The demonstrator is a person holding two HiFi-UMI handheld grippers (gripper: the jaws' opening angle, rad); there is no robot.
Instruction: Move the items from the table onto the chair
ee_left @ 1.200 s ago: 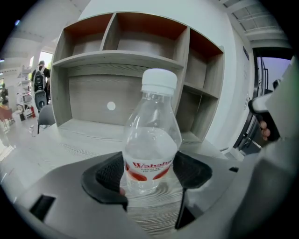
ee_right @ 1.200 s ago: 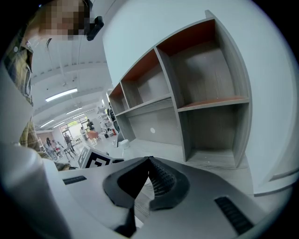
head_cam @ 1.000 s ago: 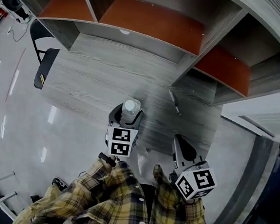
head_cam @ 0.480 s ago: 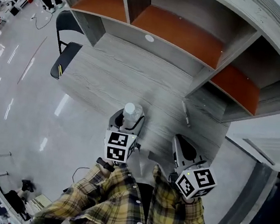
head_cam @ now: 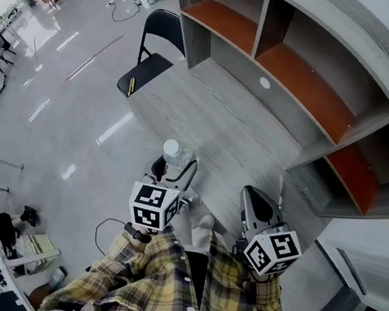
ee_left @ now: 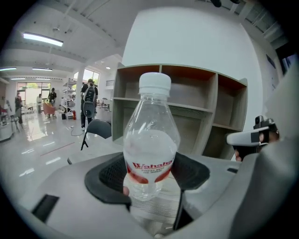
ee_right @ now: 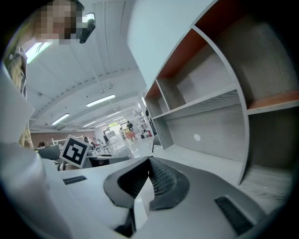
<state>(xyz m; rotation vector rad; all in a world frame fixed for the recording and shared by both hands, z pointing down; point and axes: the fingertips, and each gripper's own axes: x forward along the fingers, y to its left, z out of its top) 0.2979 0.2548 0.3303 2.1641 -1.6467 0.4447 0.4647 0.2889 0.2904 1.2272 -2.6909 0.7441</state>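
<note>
In wide left gripper (ee_left: 150, 169) fingers (ee_left: 110, 176), a water bottle (ee_left: 150, 135); right gripper (ee_right: 149, 164) fingers (ee_right: 166, 179) together.

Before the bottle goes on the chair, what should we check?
1. Bottle gripped: ok, it stands upright between the left gripper pads.
2. Cap on: ok.
3. Right gripper free: ok, shut with nothing in it.
4. Room on the chair seat: ok, only a thin yellow thing lies near one edge.
5. Bottle lifted clear of the table: cannot tell.
</note>
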